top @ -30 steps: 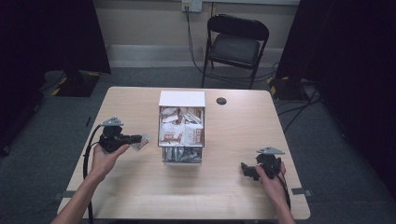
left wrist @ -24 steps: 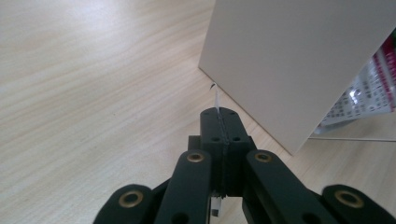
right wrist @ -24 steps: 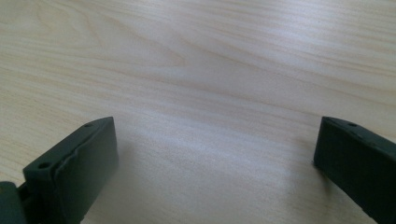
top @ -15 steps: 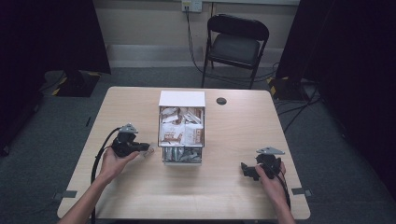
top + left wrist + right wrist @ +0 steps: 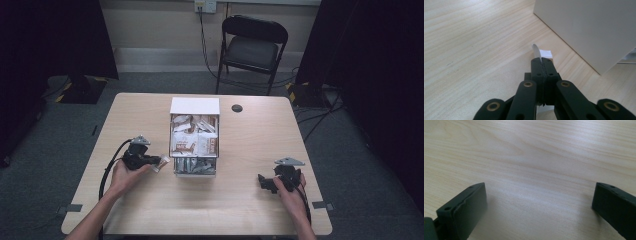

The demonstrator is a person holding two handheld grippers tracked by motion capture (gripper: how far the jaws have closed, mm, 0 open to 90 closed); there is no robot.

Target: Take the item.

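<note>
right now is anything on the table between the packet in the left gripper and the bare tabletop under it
Nothing visible. The left gripper is shut on a small white packet low over bare table. The white box stands beside it, apart, not underneath.

- Folding chair (image 5: 254,50), black, standing beyond the far edge of my table (image 5: 150,210).
- Small dark round disc (image 5: 237,108) on the tabletop, just right of the box's far corner.
- Wall socket (image 5: 205,5) with a cable (image 5: 202,35) hanging down to the grey carpet (image 5: 45,145).

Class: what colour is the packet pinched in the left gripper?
White packet, clearest in the left gripper view.
</note>
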